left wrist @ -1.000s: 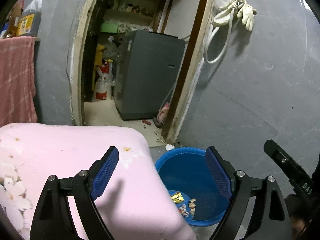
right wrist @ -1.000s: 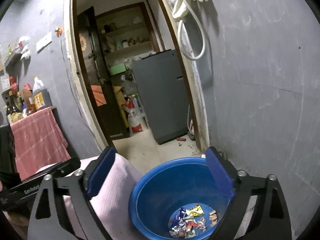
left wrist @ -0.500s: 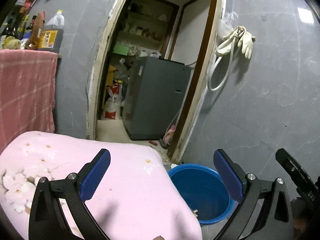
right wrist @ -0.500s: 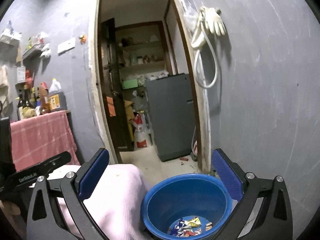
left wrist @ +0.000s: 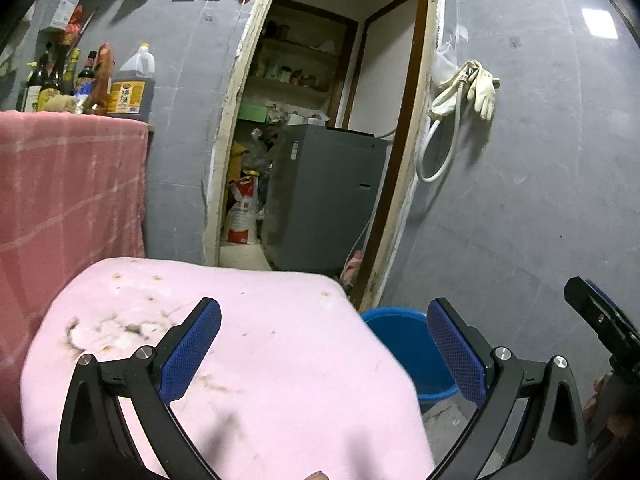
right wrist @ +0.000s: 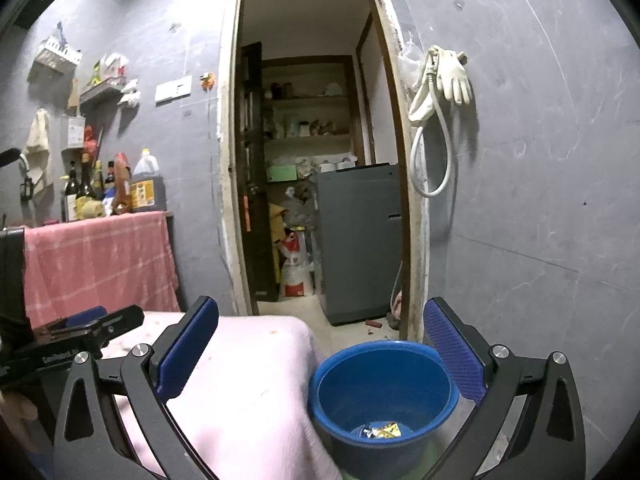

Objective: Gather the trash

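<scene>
A blue plastic bucket (right wrist: pixel 384 396) stands on the floor to the right of a surface draped in pink cloth (right wrist: pixel 248 392). Several crumpled wrappers (right wrist: pixel 380 431) lie in its bottom. My right gripper (right wrist: pixel 320 356) hangs open above the bucket and the cloth's edge, with nothing between its blue pads. Over the pink cloth (left wrist: pixel 248 360) my left gripper (left wrist: pixel 324 352) is wide open and empty; the bucket (left wrist: pixel 404 348) shows past the cloth's right edge. In the left wrist view the right gripper's tip (left wrist: pixel 600 320) pokes in at the right.
A grey wall (right wrist: pixel 540 200) runs along the right, with gloves and a white hose (right wrist: pixel 440 92) hung on it. An open doorway (right wrist: pixel 316 184) ahead shows a grey appliance (right wrist: pixel 360 240) and sacks. At the left, bottles (right wrist: pixel 116 188) stand on a table under red checked cloth (right wrist: pixel 96 260).
Both grippers have pulled back and risen, so the bucket looks smaller and farther and more of the pink cloth shows. The left jaws stand wider than a second ago.
</scene>
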Demonstrator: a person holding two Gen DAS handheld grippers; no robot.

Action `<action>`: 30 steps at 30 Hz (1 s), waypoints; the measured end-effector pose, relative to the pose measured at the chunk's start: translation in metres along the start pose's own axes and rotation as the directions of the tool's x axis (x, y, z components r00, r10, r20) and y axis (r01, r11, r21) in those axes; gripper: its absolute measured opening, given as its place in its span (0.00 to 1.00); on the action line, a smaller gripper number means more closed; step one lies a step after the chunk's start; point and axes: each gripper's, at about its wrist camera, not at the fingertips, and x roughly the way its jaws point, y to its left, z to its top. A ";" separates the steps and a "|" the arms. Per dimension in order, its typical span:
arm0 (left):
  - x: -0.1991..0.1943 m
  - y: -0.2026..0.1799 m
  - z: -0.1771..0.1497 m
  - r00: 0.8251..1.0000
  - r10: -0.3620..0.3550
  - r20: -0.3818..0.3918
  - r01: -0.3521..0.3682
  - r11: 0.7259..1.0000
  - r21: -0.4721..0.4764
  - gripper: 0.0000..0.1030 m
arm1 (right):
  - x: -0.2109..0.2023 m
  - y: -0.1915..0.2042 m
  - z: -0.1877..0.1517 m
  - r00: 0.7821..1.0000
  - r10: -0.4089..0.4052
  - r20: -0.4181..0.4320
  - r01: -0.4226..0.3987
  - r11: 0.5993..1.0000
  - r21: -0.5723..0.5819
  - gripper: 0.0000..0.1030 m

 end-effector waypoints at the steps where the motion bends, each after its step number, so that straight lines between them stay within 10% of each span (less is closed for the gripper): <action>1: -0.005 0.000 -0.003 1.000 0.005 -0.003 -0.005 1.000 0.008 0.98 | -0.004 0.004 -0.002 1.000 0.001 -0.003 -0.001 1.000 -0.004 1.00; 30: -0.088 0.015 -0.085 0.996 0.085 -0.020 -0.084 0.995 0.046 0.98 | -0.075 0.047 -0.068 0.998 -0.051 -0.045 0.051 0.999 -0.013 1.00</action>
